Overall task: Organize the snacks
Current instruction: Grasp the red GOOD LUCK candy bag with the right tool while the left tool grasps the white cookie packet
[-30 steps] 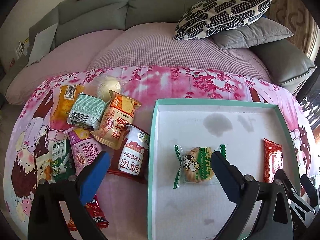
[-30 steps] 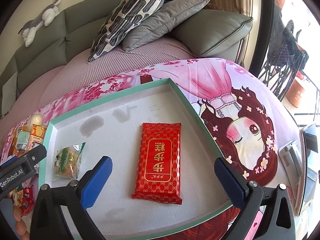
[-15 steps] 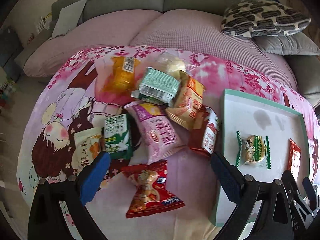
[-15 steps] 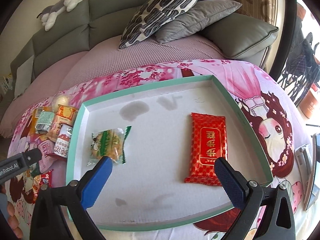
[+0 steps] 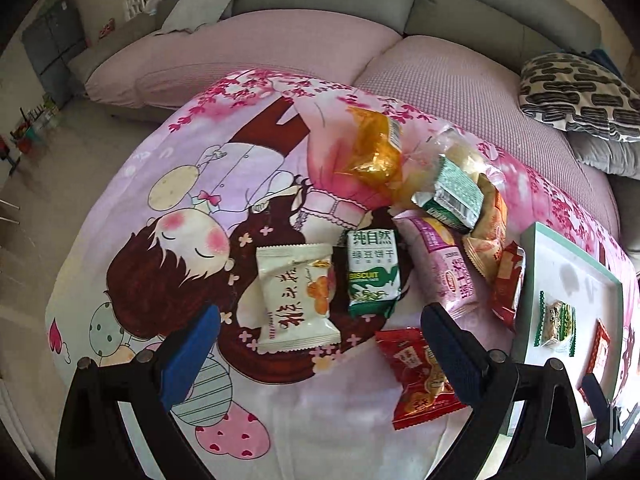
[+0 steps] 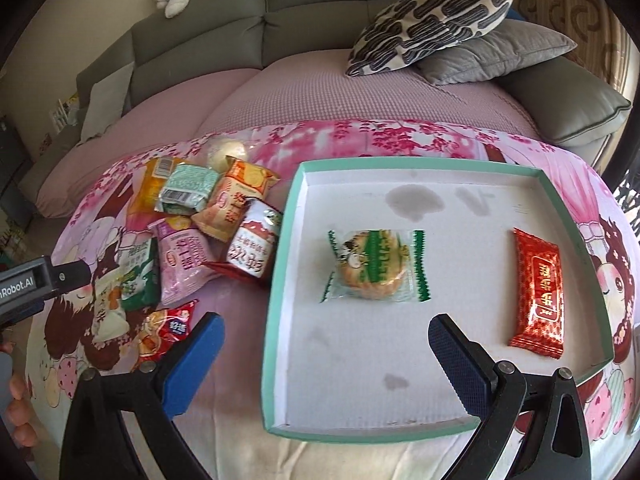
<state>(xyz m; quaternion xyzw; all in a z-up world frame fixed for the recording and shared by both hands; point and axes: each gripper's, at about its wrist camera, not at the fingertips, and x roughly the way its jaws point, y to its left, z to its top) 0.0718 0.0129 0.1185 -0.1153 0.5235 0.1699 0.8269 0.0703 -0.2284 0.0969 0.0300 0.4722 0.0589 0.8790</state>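
My left gripper (image 5: pixel 322 354) is open above the loose snacks on the pink cartoon blanket. A white packet (image 5: pixel 296 300) and a green biscuit packet (image 5: pixel 372 276) lie just ahead between its fingers, and a red packet (image 5: pixel 416 376) sits by the right finger. My right gripper (image 6: pixel 328 360) is open over the front of the teal-rimmed tray (image 6: pixel 280 280). Inside the tray lie a green-wrapped cookie (image 6: pixel 374 266) and a red bar (image 6: pixel 540 292). The snack pile (image 6: pixel 200 220) is left of the tray.
A grey sofa with a patterned pillow (image 6: pixel 432 16) and a grey pillow (image 6: pixel 496 52) stands behind the blanket. The left gripper's body (image 6: pixel 36 284) and a hand (image 6: pixel 16 400) show at the left edge. The blanket's left edge (image 5: pixel 80 280) drops to the floor.
The left gripper has swung left, from over the tray to over the loose snacks. The right gripper has moved left too, from the red bar toward the cookie and the tray's left side.
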